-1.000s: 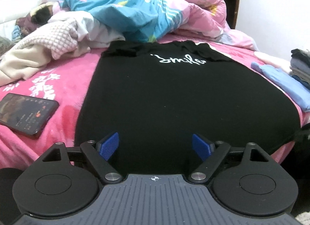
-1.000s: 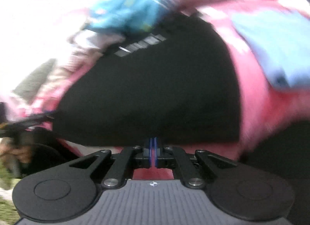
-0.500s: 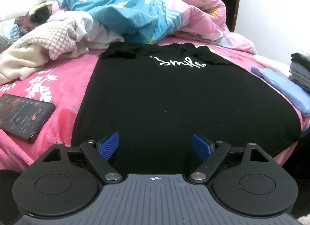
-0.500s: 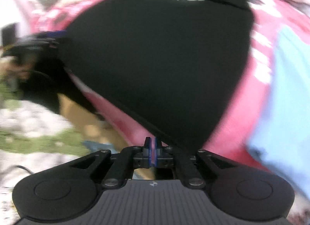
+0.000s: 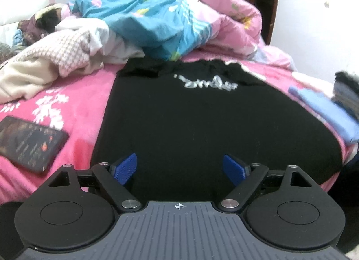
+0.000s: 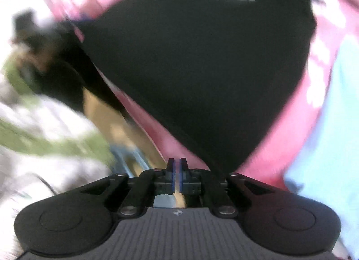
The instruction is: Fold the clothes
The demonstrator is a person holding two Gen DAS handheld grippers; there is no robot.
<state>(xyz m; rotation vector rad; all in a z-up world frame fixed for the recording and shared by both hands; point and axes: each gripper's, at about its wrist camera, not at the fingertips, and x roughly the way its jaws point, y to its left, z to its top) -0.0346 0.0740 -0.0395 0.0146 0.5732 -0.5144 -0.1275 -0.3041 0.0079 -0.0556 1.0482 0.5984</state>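
A black T-shirt (image 5: 202,121) with white script on the chest lies spread flat on the pink bed cover (image 5: 74,112), its hem toward me. My left gripper (image 5: 179,168) hovers over the near hem, open wide, blue pads (image 5: 125,168) apart and empty. The right wrist view is motion-blurred. There the same T-shirt (image 6: 202,58) fills the middle, one hem corner pointing down toward my right gripper (image 6: 177,170). That gripper sits just left of the corner, off the bed's edge. Its pads are drawn together with only a thin slit between them, and no cloth is in them.
A phone (image 5: 29,143) lies on the bed cover at the left. Crumpled clothes (image 5: 67,56) and a blue-pink quilt (image 5: 157,18) pile up at the back. Folded blue cloth (image 5: 325,114) and a dark stack (image 5: 347,89) sit at the right. The floor (image 6: 56,148) shows left of the bed.
The right gripper swung fast down and around to the T-shirt's near right corner, and its pads have parted a sliver. The left gripper barely shifted and stays open.
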